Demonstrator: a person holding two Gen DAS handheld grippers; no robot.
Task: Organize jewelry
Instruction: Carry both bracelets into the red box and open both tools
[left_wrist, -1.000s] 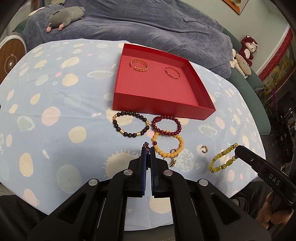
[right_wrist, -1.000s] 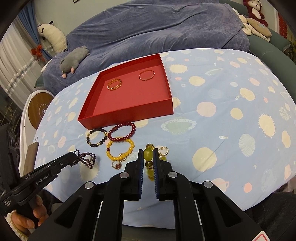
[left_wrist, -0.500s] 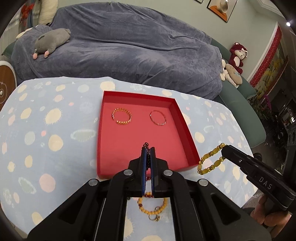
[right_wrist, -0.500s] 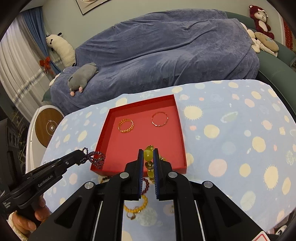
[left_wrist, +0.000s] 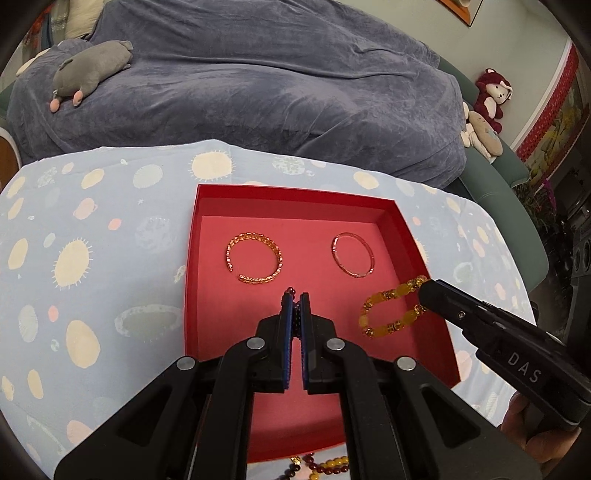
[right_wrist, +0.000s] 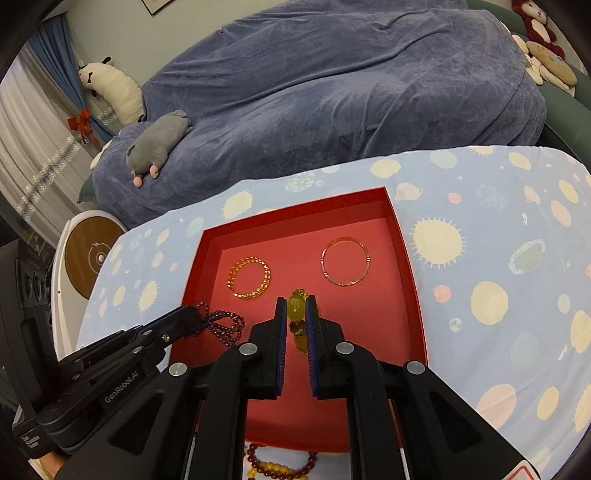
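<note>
A red tray (left_wrist: 317, 195) (right_wrist: 406, 258) lies on the spotted cloth and holds a gold bracelet (left_wrist: 255, 262) (right_wrist: 249, 277) and a thin pink bangle (left_wrist: 352, 254) (right_wrist: 345, 266). My left gripper (left_wrist: 294, 297) (right_wrist: 195, 314) is shut on a dark purple bead bracelet (right_wrist: 223, 325) and holds it over the tray's near left part. My right gripper (right_wrist: 296, 301) (left_wrist: 424, 291) is shut on a yellow bead bracelet (left_wrist: 391, 310) (right_wrist: 296, 308) and holds it over the tray's near right part.
Other bead bracelets (right_wrist: 280, 465) (left_wrist: 321, 467) lie on the cloth just in front of the tray. A sofa under a blue cover (left_wrist: 258, 74) with a grey plush toy (left_wrist: 92, 70) stands behind the table. A round white device (right_wrist: 88, 254) stands to the left.
Both grippers have moved forward with their bracelets, from the tray's near edge to over its floor. The tray looks larger and closer.
</note>
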